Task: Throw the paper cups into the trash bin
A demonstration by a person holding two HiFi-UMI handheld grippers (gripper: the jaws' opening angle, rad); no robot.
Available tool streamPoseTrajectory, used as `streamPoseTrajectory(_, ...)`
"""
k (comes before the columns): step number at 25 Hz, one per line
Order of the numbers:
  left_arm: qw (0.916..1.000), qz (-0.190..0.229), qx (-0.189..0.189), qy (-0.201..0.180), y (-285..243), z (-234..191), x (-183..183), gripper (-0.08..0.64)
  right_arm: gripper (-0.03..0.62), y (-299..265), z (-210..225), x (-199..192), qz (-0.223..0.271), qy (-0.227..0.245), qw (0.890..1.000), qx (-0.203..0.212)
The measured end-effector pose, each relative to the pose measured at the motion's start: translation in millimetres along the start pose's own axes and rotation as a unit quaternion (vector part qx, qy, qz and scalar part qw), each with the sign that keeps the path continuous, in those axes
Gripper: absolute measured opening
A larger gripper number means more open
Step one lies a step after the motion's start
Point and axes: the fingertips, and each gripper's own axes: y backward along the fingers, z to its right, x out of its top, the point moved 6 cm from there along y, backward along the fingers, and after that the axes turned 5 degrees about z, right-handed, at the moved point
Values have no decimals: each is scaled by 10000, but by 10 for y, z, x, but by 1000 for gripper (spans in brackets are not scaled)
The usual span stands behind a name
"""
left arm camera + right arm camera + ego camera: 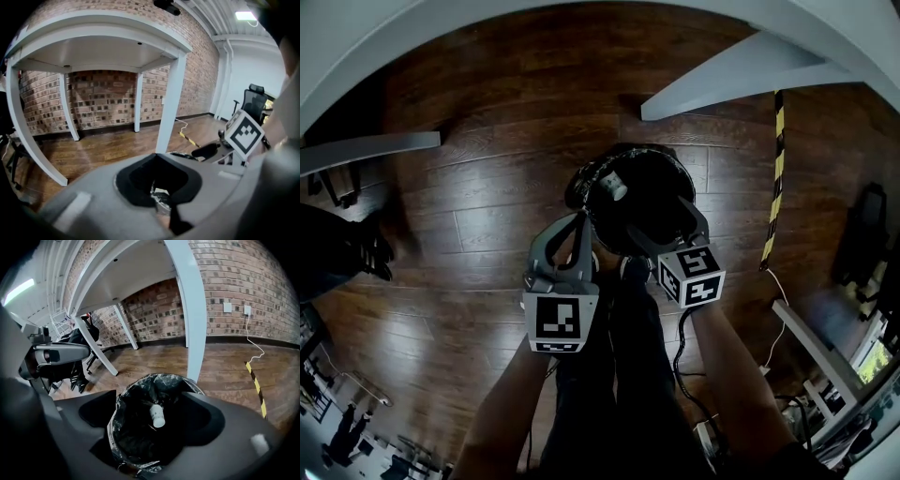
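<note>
The trash bin [667, 173], round and lined with a black bag, stands on the wooden floor just ahead of me. A white paper cup [612, 187] is inside it, clear of both grippers; in the right gripper view the cup [157, 416] shows against the dark liner [123, 427]. My right gripper [666, 230] hangs over the bin's near rim, its jaws spread wide with only the bin between them [150, 427]. My left gripper [579, 225] sits at the bin's left edge, jaws together. A small crumpled scrap [161, 199] shows in their gap; what it is I cannot tell.
White table legs [192, 315] rise behind the bin. A yellow and black striped strip [773, 178] runs along the floor at the right. A black office chair [255, 101] stands further right, a black chair base [352, 248] at the left. Cables [684, 356] trail by my legs.
</note>
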Motion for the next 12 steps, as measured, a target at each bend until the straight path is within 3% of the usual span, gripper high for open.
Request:
streamPoseTrajectory(10,9994,302,-38,-163,274,135,692,5,433,639,-259,752,570,166,9980,195)
streamPoseTrajectory(12,9991,381,-33,-158,382,184,876,5,386,826,-337,933,732,256,9968,169)
